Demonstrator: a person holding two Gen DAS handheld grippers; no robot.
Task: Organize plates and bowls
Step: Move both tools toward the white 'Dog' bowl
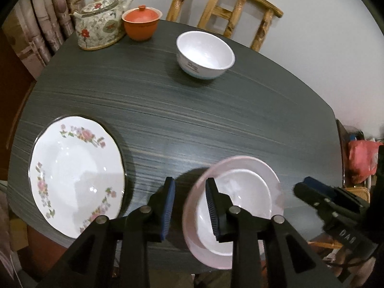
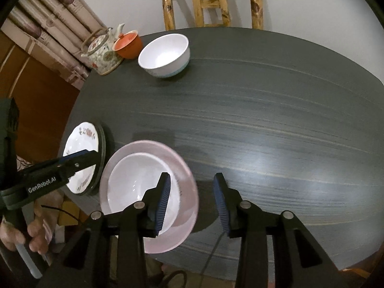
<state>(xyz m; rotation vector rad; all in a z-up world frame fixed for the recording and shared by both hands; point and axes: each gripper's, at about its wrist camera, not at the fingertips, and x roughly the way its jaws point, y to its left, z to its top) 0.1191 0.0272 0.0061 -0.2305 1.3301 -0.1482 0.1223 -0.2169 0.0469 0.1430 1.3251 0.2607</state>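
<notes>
Two claws hang spread wide, gripping nothing. Left claw (image 1: 189,206) hides part of the blurred pink plate (image 2: 148,192) at the surface's (image 1: 216,124) near edge; beside it the right claw (image 2: 192,201). Farther left, the floral plate (image 1: 76,175) overhangs the edge. At the back, the white bowl (image 1: 205,54) stands empty.

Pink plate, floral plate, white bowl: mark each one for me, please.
pink plate (image 2: 168,237), right wrist view, on its near pink rim.
floral plate (image 1: 72,175), left wrist view, on its white centre.
white bowl (image 1: 204,50), left wrist view, on its inner wall.
</notes>
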